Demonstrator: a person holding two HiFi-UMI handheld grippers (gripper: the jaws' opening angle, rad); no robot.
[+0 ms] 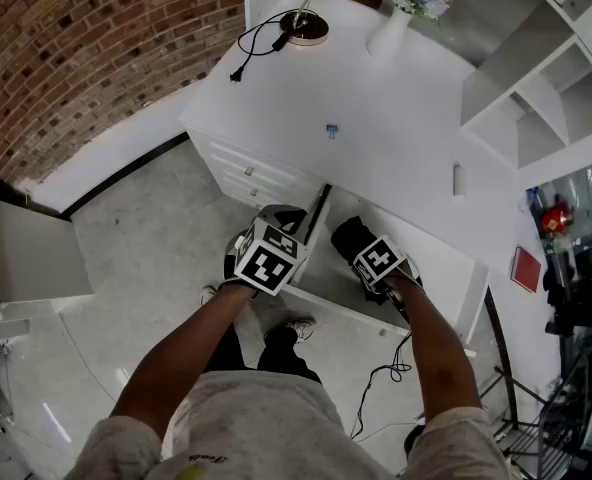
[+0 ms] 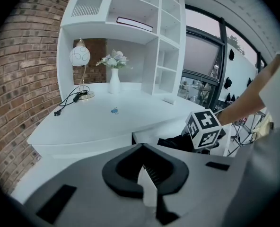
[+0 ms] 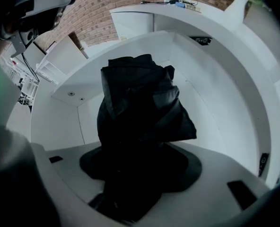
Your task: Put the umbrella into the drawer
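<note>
The black folded umbrella (image 3: 140, 108) hangs inside the open white drawer (image 3: 211, 79), with my right gripper (image 3: 130, 193) shut on its lower end. In the head view the umbrella (image 1: 346, 233) shows as a dark bundle over the drawer (image 1: 321, 268), just ahead of my right gripper (image 1: 361, 253). My left gripper (image 1: 279, 218) hovers at the drawer's left front corner, and its jaws (image 2: 147, 181) stand shut with nothing between them. The left gripper view shows the umbrella (image 2: 175, 142) beneath the right gripper's marker cube.
The white desk top (image 1: 376, 118) carries a lamp (image 1: 304, 23) with a loose black cable (image 1: 251, 53), a flower vase (image 1: 396, 18) and a small blue item (image 1: 332, 131). Shelves (image 1: 546, 88) rise at the right. A closed drawer stack (image 1: 246, 173) stands to the left.
</note>
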